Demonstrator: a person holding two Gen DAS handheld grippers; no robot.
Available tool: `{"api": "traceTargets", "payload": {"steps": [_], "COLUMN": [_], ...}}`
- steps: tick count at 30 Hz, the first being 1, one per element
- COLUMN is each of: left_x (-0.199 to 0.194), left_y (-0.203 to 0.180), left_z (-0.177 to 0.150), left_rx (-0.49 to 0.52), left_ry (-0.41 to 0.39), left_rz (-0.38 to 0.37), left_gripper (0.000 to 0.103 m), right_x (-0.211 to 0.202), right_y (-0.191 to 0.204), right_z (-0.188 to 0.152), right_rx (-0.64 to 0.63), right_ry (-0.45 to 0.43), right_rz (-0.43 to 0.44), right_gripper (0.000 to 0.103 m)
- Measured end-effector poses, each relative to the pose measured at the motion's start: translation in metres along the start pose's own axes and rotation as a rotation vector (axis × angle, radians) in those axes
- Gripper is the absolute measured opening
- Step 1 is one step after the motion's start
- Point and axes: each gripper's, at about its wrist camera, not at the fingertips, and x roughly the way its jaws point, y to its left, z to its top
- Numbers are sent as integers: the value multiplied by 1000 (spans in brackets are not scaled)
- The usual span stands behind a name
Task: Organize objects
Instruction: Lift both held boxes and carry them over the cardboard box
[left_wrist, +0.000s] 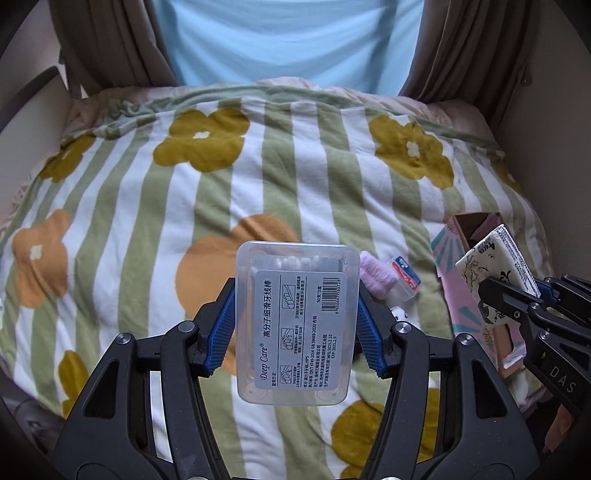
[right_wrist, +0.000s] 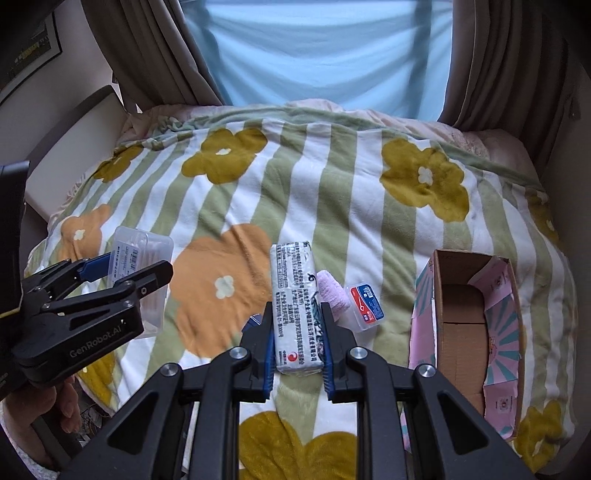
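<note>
My left gripper (left_wrist: 297, 325) is shut on a clear plastic floss-pick box (left_wrist: 297, 321) with a white label, held above the flowered blanket. It also shows at the left of the right wrist view (right_wrist: 122, 273). My right gripper (right_wrist: 297, 328) is shut on a white tissue pack (right_wrist: 295, 306), held above the blanket. In the left wrist view the tissue pack (left_wrist: 495, 258) sits over the open pink cardboard box (left_wrist: 461, 295). The pink box (right_wrist: 495, 295) is open and empty to the right of the right gripper.
A pink fuzzy item (right_wrist: 334, 295) and a small clear case with a red-blue label (right_wrist: 365, 304) lie on the striped flowered blanket (right_wrist: 332, 192) between the grippers. Curtains and a blue sheet hang behind. A pale headboard panel (right_wrist: 74, 147) stands at the left.
</note>
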Motion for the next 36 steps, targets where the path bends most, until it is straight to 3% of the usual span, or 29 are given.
{"api": "traceTargets", "payload": {"steps": [7,13,19,29,36], "left_x": [-18,-22,-15,22,72], "left_y": [-15,-52,-116,-245,-317], "left_z": [14,34,54,64,60], "left_rx": [64,143,239,395,477], "left_ry": [-14,-31,-46,8,94], "left_rz": [-22,-54,-132,-289,-337], "left_gripper": [55,55,55,55,55], "right_x": [-20,-36,-50,-55,-22], "right_y": [-10,-41,-91,-182,-226], "right_z": [1,1,-9,-41,-64], "right_rx": [15,63,130,219,282], "right_ry": [-17,-41,-45,17,94], "right_rz": [-16,-55,-125,-240,-220], "right_gripper": [19,19,19,19,19]}}
